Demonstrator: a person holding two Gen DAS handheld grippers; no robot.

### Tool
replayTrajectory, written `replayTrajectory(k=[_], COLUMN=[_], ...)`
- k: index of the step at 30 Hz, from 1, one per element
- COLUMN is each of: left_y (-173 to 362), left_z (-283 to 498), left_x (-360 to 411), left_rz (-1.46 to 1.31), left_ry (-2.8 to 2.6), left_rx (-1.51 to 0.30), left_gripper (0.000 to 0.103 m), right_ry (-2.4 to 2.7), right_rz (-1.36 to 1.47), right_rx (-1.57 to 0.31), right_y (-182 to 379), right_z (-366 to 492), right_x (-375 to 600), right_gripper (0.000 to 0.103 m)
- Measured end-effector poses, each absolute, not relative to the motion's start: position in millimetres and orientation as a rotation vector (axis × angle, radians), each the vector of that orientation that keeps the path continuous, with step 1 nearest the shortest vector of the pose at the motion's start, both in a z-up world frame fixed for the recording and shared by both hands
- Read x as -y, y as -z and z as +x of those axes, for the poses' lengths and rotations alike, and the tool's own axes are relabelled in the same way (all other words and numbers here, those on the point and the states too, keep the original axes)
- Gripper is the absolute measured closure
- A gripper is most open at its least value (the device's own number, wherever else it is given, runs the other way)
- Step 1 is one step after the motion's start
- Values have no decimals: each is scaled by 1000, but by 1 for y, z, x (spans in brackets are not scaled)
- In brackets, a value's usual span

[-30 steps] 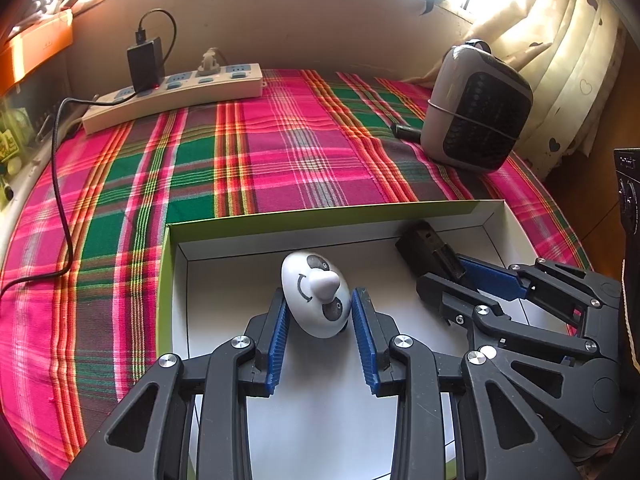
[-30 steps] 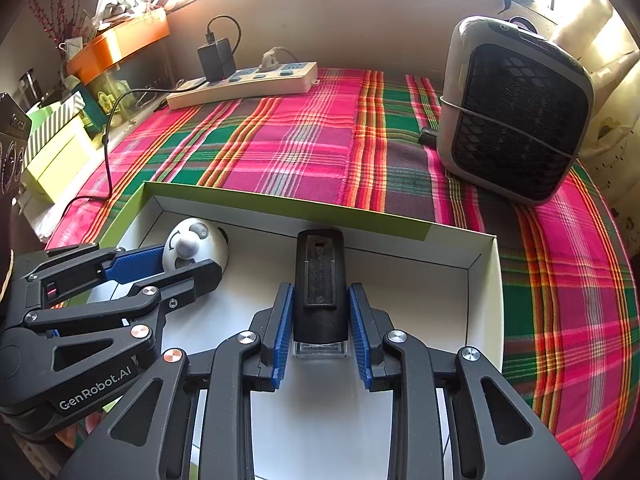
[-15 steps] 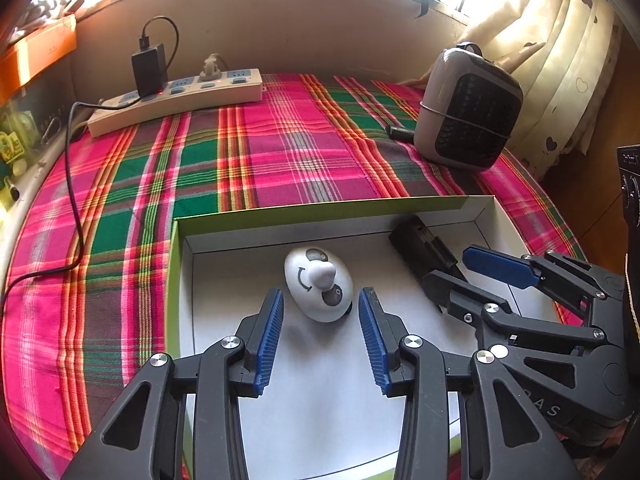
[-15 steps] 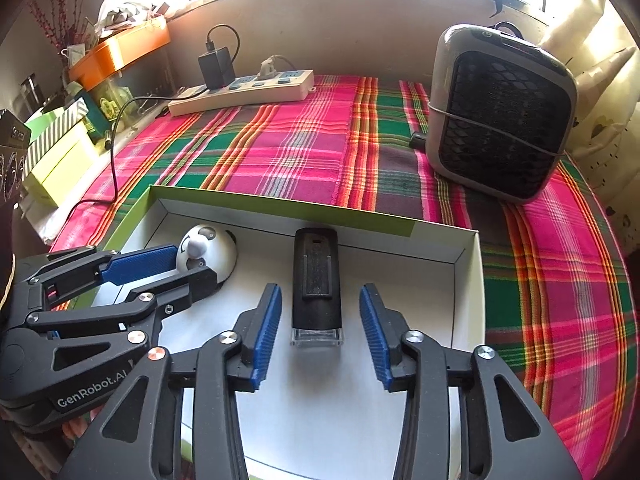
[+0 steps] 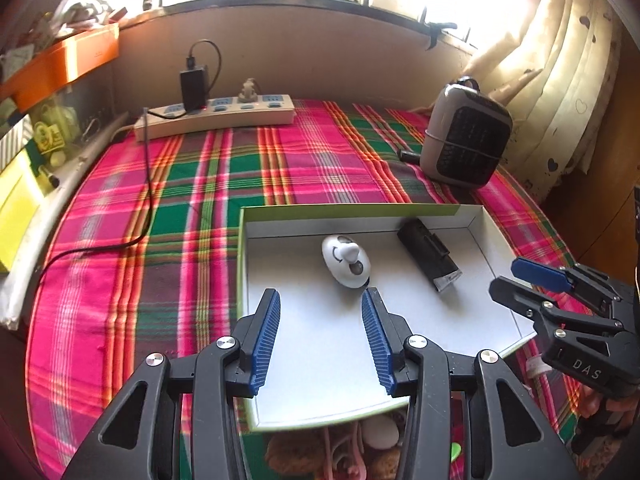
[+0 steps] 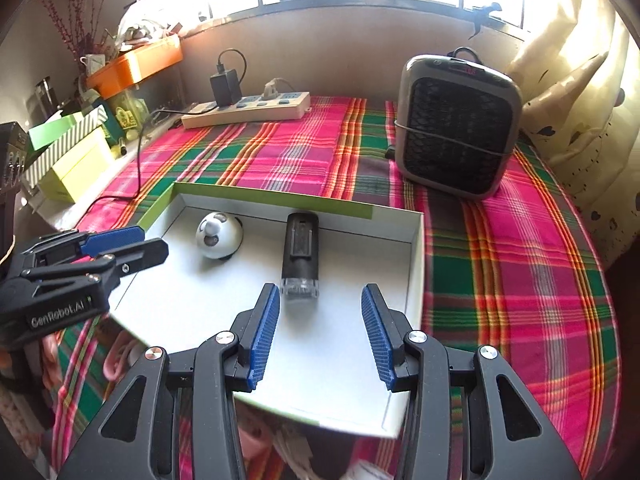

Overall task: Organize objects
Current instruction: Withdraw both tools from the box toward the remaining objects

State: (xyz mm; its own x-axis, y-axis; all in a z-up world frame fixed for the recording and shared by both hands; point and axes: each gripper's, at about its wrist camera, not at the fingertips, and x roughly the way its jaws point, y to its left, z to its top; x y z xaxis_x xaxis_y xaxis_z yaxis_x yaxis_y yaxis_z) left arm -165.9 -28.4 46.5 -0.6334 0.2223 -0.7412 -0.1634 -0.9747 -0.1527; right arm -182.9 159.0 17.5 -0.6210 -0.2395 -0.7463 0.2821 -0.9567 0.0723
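Left jaws: the left gripper point(image 5: 319, 336) stands apart and is opening, nothing between its blue pads; the white panda toy point(image 5: 346, 256) lies just beyond the tips.
Right jaws: the right gripper point(image 6: 318, 334) is parted and empty; the black clip-on device point(image 6: 300, 253) lies just ahead.
Tray: both things rest on the white floor of a shallow green-edged box point(image 6: 416, 264), well apart from each other.
Device axis: long axis runs away from the right gripper, clear end nearest it.
Surface: plaid cloth point(image 5: 208, 200) over the table.
Room: power strip point(image 5: 216, 119) by the back wall, small heater point(image 6: 456, 126) at the right, curtain point(image 5: 560, 80) beyond.
Open room: bare cloth left and behind the box.
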Motion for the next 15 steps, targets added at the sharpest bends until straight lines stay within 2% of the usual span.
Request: replayTrajectory(k=[15], left_y=[-51], left_z=[-124], left_x=[60], left_rz=[-1191], left_ry=[-2734], left_rx=[187], left_gripper=[62], right_ry=[2648], right_rz=[1160], right_rx=[-70], right_y=[-23], right_z=[-137], right_x=[-195], right_gripper=[59])
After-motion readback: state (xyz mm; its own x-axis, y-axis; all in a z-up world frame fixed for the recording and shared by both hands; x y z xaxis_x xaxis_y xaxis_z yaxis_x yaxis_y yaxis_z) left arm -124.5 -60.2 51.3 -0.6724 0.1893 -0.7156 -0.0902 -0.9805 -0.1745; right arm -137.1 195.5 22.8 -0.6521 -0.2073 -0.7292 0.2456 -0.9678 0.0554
